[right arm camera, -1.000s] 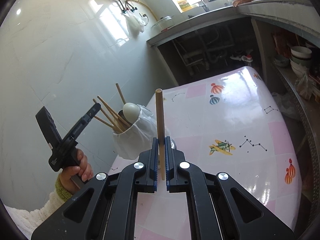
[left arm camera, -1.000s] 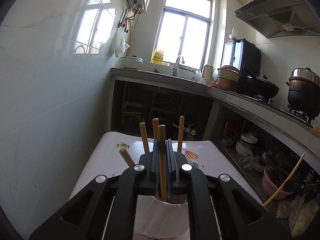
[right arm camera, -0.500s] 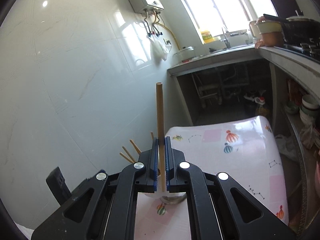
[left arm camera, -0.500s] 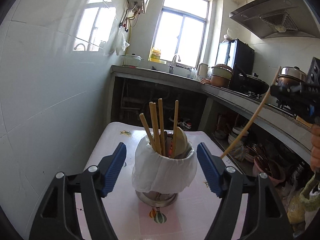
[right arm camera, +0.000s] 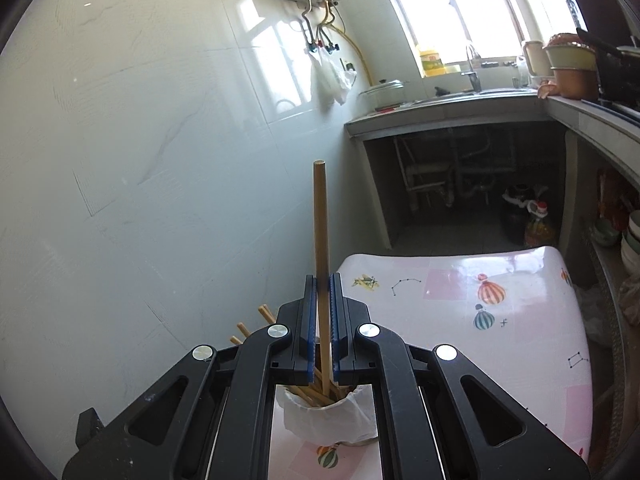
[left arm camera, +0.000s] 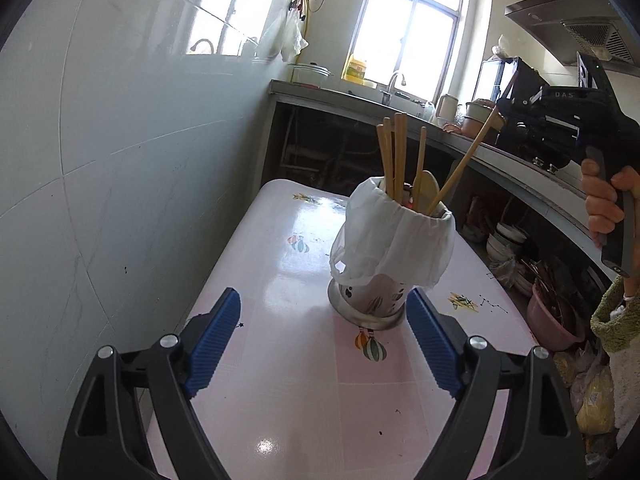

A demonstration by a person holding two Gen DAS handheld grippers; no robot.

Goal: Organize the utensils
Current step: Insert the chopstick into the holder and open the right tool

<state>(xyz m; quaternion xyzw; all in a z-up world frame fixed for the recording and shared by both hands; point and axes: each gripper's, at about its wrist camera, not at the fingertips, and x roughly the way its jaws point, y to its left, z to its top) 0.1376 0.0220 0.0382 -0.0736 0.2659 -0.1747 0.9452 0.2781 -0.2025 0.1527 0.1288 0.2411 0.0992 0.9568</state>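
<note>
Fingers of the right gripper (right arm camera: 322, 320) pinch a round bamboo chopstick (right arm camera: 321, 232) mid-shaft, its lower end already inside the utensil holder (left arm camera: 384, 256). Left gripper (left arm camera: 320, 344) is spread wide and empty, just short of the holder. Several chopsticks (left arm camera: 394, 156) and a pale spoon stand in the holder, which is draped in thin white plastic on a metal base. Judged nearly done: release remains. The desk (left arm camera: 280, 360) is glossy, pink-patterned.
</note>
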